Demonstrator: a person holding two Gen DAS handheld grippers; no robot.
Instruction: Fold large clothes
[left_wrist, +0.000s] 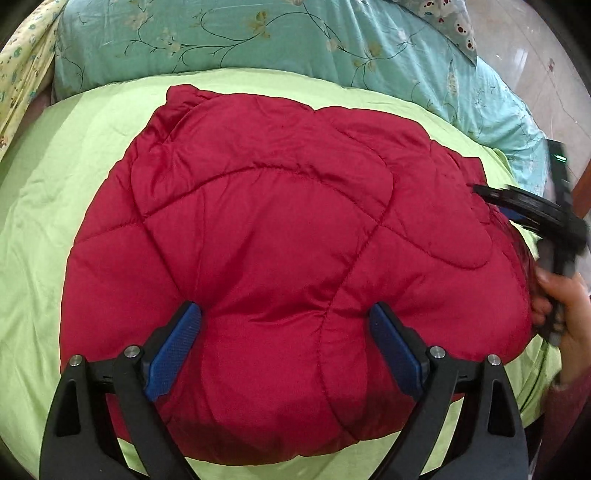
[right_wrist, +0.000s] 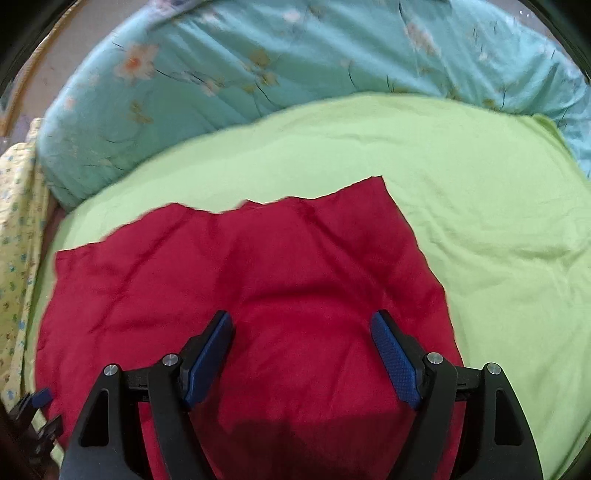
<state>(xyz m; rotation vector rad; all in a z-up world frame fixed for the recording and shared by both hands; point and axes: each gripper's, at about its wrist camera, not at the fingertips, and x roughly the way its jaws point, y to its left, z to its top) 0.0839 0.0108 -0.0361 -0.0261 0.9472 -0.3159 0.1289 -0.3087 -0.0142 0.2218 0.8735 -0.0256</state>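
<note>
A red quilted padded garment (left_wrist: 266, 236) lies folded in a puffy bundle on the light green sheet (left_wrist: 40, 206). My left gripper (left_wrist: 286, 314) is open, its blue pads (left_wrist: 173, 350) spread over the garment's near part, holding nothing. My right gripper (right_wrist: 301, 323) is open above the same red garment (right_wrist: 258, 280), empty. In the left wrist view the right gripper (left_wrist: 532, 210) shows at the garment's right edge, held by a hand (left_wrist: 569, 306). The left gripper's tip (right_wrist: 38, 398) shows at the lower left of the right wrist view.
A teal floral quilt (left_wrist: 258, 37) lies along the far side of the bed, also in the right wrist view (right_wrist: 221, 81). A yellow patterned cloth (left_wrist: 22, 66) hangs at the left. Tiled floor (left_wrist: 535, 55) shows beyond the bed's right side. Green sheet (right_wrist: 480, 221) stretches right of the garment.
</note>
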